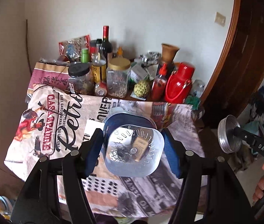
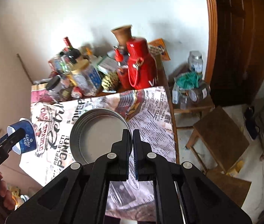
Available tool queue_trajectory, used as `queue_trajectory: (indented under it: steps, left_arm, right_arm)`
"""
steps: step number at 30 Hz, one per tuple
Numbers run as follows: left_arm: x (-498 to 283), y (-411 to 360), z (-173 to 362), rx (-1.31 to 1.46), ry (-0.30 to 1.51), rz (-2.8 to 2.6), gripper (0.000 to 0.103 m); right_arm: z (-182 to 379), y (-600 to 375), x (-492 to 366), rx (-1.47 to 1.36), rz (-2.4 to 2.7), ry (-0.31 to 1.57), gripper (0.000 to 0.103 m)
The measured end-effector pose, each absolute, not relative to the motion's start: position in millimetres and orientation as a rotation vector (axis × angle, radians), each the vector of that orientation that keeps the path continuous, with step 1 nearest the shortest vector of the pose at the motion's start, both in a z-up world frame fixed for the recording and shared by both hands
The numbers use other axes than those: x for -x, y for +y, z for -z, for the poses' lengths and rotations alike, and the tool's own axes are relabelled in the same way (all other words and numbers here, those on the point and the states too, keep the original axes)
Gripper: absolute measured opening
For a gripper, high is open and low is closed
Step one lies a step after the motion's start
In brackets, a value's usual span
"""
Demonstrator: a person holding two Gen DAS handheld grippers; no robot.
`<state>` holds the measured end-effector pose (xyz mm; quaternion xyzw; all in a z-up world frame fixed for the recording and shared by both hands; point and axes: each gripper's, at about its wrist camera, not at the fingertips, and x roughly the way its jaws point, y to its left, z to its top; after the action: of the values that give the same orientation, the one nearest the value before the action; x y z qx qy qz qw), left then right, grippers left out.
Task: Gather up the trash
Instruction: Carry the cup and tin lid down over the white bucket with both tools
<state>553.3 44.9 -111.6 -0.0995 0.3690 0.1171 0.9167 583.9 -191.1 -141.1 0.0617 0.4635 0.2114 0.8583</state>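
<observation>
A blue plastic cup (image 1: 133, 149) with a clear squarish bottom hangs above the printed tablecloth (image 1: 44, 127), and my left gripper (image 1: 132, 145) is shut on its sides with blue pads (image 1: 171, 153). In the right wrist view the same cup (image 2: 24, 138) shows at the far left, tilted, with "Lucky cup" on its label. My right gripper (image 2: 131, 145) is shut on the rim of a round silver metal lid (image 2: 98, 134), held above the cloth. The left wrist view shows that lid (image 1: 227, 133) at the right, edge on, in the black fingers.
Jars, bottles, a red flask (image 1: 178, 85) and packets crowd the back of the table against the wall. A low wooden stool (image 2: 219, 134) and a small shelf with jars (image 2: 193, 97) stand right of the table, by a dark wooden door (image 2: 243, 43).
</observation>
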Motion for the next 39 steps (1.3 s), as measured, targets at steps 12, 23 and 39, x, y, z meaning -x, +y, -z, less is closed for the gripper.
queue_trajectory:
  steps: [12,23,39]
  left_arm:
    - [-480,20,57,0.186,0.635,-0.214,0.062]
    - [-374,41,44,0.177,0.592,-0.154,0.062]
    - [-239,58,91,0.129,0.739,-0.09,0.061]
  right_arm:
    - [88,-208,-524,-0.139,-0.49,0.839,0.004]
    - [69,-192,-436,-0.165,-0.457,0.796,0.004]
    - [103,-154,-289,-0.165,-0.429,0.952,0.004]
